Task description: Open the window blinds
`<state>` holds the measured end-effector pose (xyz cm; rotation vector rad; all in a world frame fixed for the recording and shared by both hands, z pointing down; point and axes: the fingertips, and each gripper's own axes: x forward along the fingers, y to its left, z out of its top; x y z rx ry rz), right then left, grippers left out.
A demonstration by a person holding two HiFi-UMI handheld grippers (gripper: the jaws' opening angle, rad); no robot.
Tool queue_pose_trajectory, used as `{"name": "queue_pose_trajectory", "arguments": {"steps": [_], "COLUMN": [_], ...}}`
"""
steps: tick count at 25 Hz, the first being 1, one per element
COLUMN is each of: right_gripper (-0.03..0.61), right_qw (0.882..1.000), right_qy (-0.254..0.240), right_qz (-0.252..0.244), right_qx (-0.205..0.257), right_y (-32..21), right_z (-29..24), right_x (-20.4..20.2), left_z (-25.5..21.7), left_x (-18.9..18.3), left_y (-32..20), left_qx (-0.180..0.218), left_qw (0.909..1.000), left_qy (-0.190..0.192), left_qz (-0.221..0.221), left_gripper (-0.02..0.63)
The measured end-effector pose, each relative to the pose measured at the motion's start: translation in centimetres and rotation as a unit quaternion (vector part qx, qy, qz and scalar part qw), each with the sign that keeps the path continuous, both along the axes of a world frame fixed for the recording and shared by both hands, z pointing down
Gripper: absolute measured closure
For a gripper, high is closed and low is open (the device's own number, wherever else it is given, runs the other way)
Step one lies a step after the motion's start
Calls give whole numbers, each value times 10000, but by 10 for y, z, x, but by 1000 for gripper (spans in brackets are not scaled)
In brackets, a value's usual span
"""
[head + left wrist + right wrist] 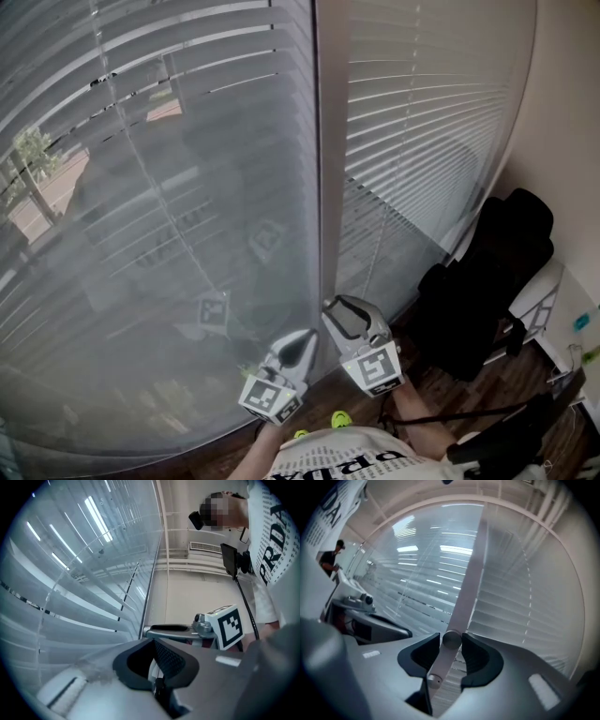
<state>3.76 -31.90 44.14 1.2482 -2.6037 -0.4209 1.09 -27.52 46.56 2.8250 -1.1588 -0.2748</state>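
Two white slatted blinds cover the windows, the left blind (159, 187) and the right blind (422, 122), with a pale mullion (328, 141) between them. Trees and a building show dimly through the left slats. My right gripper (339, 309) points at the foot of the mullion. In the right gripper view a pale wand (451, 639) runs between its jaws (451, 643), and both pad tips touch the wand's round knob. My left gripper (305, 339) sits just left of it, its pads (171, 660) together. A thin pale sliver shows at their seam; I cannot tell what it is.
A black office chair (487, 281) stands at the right against a beige wall (562, 141). Dark wooden floor (525, 375) with a black cable lies below it. A thin cord (178, 225) hangs down the left blind. The person's feet (340, 419) are under the grippers.
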Motion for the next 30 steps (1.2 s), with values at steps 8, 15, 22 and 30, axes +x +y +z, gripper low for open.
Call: {"name": "queue_pose_trajectory", "arguments": {"steps": [8,15,22,30], "right_gripper": [413,445,445,446], "right_qw": [9867,9854,9957,9990], "right_qy": [1413,1374,676,-391], "right_qz": [124,219,229,204], "right_qx": [794,978,592,71], "right_y": [-3,-5,-5,-7], "right_z": [6,5,4,1], "right_x": [-6,-6,-5,-1], "left_z": [0,3,2,3], "left_x": [0,0,1,0], "left_y": [0,0,-2,-4], "left_qx": [-10,36,-1,-3], "left_qw": [10000,10000,10000,10000], "left_qy": [-10,-22,-36,-20], "left_qz": [2,77,62,61], "left_gripper": [620,621,621,620]}}
